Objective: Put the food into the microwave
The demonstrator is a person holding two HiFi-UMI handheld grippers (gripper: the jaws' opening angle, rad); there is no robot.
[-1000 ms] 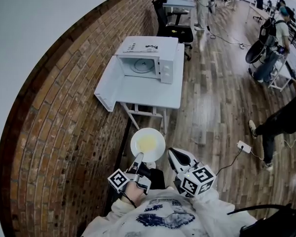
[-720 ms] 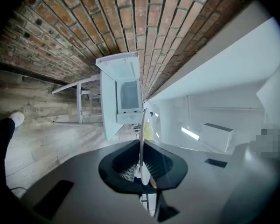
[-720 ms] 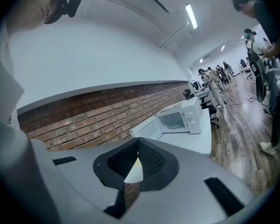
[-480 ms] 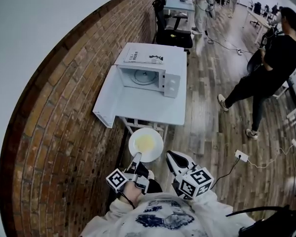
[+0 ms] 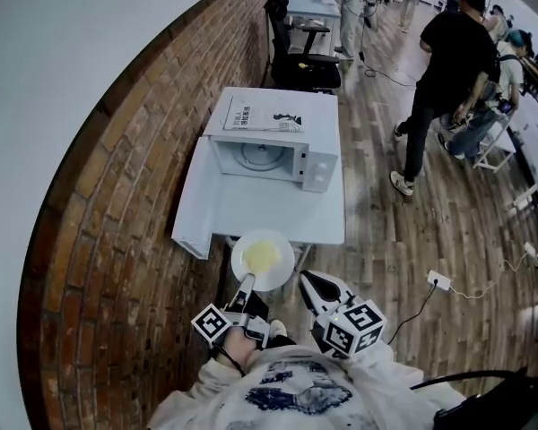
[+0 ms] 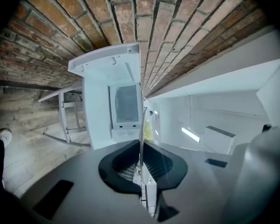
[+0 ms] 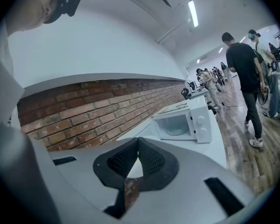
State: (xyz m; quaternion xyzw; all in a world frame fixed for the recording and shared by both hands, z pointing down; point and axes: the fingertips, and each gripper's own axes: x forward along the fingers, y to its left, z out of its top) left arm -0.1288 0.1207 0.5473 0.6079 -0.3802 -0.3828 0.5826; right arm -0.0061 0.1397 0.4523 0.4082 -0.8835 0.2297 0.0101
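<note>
At the near edge of the table [image 5: 278,215], left claw [image 5: 247,285] grips the plate [image 5: 283,272] of food [image 5: 263,256], right claw [image 5: 307,280] is closed, empty; carry step, next is a level slide into the open microwave [image 5: 267,155]

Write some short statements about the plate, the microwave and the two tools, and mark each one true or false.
1. The microwave has its door open. True.
2. The plate of food lies inside the microwave. False: it is outside, near the edge of the table, and the left tool grips its rim.
3. The right tool holds a cup. False: its jaws are together with nothing between them.
4. A paper lies on top of the microwave. True.
</note>
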